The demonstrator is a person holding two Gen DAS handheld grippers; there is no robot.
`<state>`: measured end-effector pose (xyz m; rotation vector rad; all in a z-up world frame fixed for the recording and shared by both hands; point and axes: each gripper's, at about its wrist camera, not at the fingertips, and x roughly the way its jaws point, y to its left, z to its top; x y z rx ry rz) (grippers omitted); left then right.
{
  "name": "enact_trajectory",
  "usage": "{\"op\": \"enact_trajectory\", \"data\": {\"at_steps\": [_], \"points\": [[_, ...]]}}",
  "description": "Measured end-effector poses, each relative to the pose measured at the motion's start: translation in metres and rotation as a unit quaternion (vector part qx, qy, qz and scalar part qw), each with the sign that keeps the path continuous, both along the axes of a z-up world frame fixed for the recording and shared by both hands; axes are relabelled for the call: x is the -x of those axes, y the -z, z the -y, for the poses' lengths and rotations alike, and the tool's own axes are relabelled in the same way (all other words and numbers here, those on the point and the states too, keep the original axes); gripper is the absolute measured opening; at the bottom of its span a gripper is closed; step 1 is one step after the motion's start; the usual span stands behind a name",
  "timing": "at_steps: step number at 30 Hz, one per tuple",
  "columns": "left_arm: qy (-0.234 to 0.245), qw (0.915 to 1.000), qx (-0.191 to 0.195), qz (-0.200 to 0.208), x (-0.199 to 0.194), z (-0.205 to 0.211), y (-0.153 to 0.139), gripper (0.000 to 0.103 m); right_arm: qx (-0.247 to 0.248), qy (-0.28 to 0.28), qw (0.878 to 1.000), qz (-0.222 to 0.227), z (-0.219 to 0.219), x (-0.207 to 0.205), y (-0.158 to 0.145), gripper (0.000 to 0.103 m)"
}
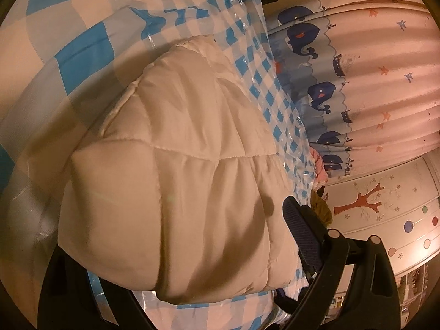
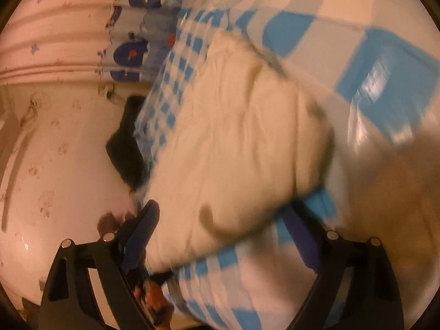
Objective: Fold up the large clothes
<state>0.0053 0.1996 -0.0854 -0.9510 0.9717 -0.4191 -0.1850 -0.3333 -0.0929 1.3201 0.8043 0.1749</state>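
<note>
- Left wrist view: white padded jacket (image 1: 176, 165) lies bunched on the blue-checked cover (image 1: 82, 44); left gripper (image 1: 192, 236) jaws spread wide around it.
- Right gripper (image 2: 228, 233) — jaws apart, straddling the jacket's edge.

Left tool's (image 1: 176, 247) second finger behind white jacket (image 1: 178, 165).
</note>
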Motion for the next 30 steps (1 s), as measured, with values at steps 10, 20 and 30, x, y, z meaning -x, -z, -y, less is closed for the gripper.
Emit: {"op": "enact_trajectory", "data": {"at_steps": [10,20,30], "points": [[-0.008,0.9984,-0.055,-0.013,-0.003,-0.002,0.009,0.067,0.044,0.013,0.998,0.037,0.013,-0.024,0.004,0.017],[0.096,0.9931,-0.051,0.044,0.014,0.038,-0.022,0.03,0.115,-0.015,0.985,0.125,0.049,-0.002,-0.08,0.014],[0.109,0.9934,-0.036,-0.011,0.055,0.045,0.004,0.06,0.178,0.074,0.981,-0.001,0.12,0.126,-0.07,0.049]]}}
